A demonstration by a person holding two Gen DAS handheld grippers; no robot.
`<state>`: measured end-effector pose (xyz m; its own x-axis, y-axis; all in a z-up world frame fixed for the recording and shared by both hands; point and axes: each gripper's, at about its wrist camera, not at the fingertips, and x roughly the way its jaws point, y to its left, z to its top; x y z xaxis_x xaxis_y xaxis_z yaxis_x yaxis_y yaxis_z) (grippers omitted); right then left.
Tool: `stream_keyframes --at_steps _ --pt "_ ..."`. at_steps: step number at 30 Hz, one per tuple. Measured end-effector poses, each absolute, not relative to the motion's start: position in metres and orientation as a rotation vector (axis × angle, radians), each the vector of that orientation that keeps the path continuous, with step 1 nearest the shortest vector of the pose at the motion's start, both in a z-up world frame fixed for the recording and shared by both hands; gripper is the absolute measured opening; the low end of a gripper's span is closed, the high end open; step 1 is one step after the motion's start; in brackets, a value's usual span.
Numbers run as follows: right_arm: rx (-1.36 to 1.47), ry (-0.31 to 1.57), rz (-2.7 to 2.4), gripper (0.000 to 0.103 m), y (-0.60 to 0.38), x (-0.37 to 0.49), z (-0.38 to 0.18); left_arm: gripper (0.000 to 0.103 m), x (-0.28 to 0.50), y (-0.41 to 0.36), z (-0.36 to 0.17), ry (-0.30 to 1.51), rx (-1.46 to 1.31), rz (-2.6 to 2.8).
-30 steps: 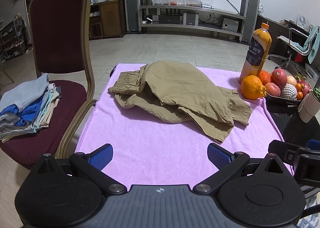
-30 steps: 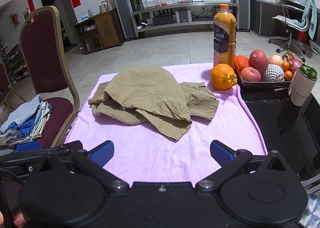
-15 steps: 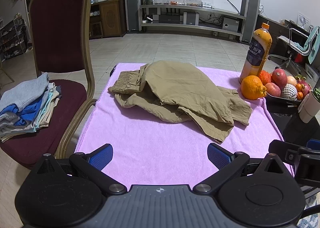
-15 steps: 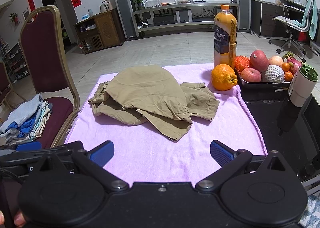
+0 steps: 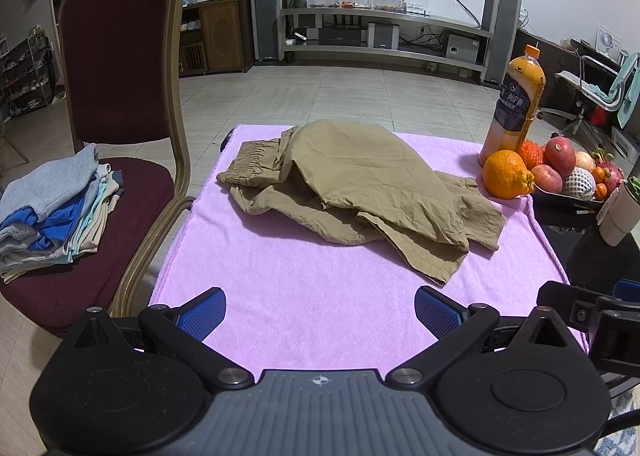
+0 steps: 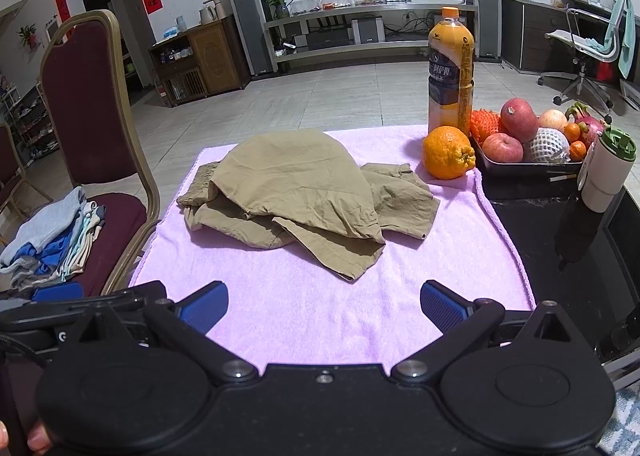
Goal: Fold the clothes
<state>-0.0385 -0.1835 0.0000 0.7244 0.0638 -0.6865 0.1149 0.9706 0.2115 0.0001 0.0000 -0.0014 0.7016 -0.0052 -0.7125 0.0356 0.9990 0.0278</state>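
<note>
The right wrist view catches stuff the left one misses: the whole white tumbler with its green lid, standing on the dark table beside the fruit tray, plus red banners on the back wall. The left wrist view gives a fuller look at the maroon chair and the stack of folded clothes on its seat, and only clips the tumbler at the frame edge.

Around the work area: a tall orange juice bottle stands at the far right corner of the pink towel, with a big orange just in front of it, touching the towel. Nothing sits between the grippers and the garment, just bare towel.

The khaki pants lie in a rumpled heap on the far half of the towel, elastic waistband toward the chair side, one leg flopped over the rest and a hem pointing toward the cameras.

The left gripper hovers over the towel's near edge with its blue pads spread wide, holding nothing. Same for the right gripper: pads wide apart, nothing between them.
</note>
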Motion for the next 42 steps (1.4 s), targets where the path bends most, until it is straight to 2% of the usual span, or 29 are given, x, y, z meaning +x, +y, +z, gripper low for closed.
stream_keyframes --at_steps 17,26,32,34,35,42 --pt "0.229 0.762 -0.043 0.103 -0.185 -0.029 -0.001 0.102 0.014 0.01 -0.011 0.822 0.058 -0.006" --pt "0.149 0.537 0.068 0.103 -0.199 0.044 0.029 0.102 0.062 0.042 -0.008 0.769 0.092 0.081" --pt "0.158 0.736 0.09 0.103 -0.218 0.129 -0.045 0.101 0.094 0.049 -0.043 0.806 0.107 0.084" --pt "0.149 0.804 0.061 0.103 -0.225 0.144 -0.079 0.096 0.098 0.05 -0.059 0.833 0.104 0.078" --pt "0.136 0.83 0.051 0.102 -0.228 0.149 -0.095 0.091 0.099 0.05 -0.065 0.845 0.103 0.074" --pt "-0.028 0.942 0.012 0.098 -0.231 0.175 -0.175 0.091 0.097 0.049 -0.085 0.872 0.089 0.043"
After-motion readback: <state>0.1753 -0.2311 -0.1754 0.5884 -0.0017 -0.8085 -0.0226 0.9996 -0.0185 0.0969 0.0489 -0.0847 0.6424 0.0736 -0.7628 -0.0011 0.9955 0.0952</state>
